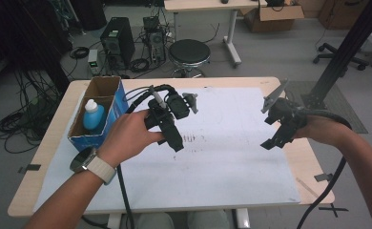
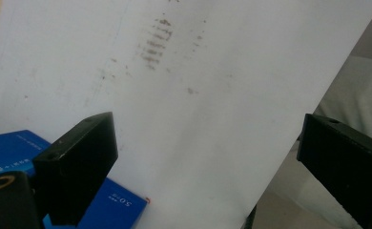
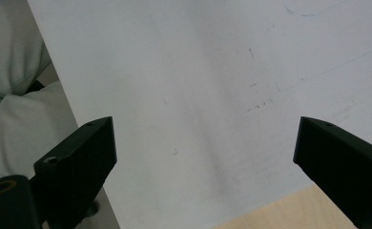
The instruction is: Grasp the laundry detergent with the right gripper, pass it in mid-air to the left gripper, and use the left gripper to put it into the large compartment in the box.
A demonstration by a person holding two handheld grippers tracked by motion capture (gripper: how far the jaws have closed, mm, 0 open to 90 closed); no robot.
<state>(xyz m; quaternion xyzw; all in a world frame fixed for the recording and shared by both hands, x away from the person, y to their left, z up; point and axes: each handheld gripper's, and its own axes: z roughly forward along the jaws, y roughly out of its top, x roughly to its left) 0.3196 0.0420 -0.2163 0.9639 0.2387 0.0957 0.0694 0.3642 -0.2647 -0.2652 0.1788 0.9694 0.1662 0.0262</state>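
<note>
1. My left gripper [image 1: 174, 138] hangs over the white sheet [image 1: 222, 157], jaws spread wide and holding nothing. Its own view shows bare, smudged sheet between them.
2. My right gripper [image 1: 273, 138] is the same: jaws wide apart, empty, held above the sheet's right part. Its own view looks toward the near edge, where wood shows.
3. I judge both are kept open and lifted so either can drop onto a target without first releasing.
4. The thing nearest my left gripper is the bottle [image 1: 93, 116], white-capped and blue, standing upright in the front compartment of the blue box [image 1: 118, 100] at the table's left edge. The box's corner [image 2: 108, 205] shows just beside my left jaw.
5. The box keeps the bottle upright, so I would reach it from above.
6. The table [image 1: 55, 129] carries little else; the sheet gives a plain working surface.
</note>
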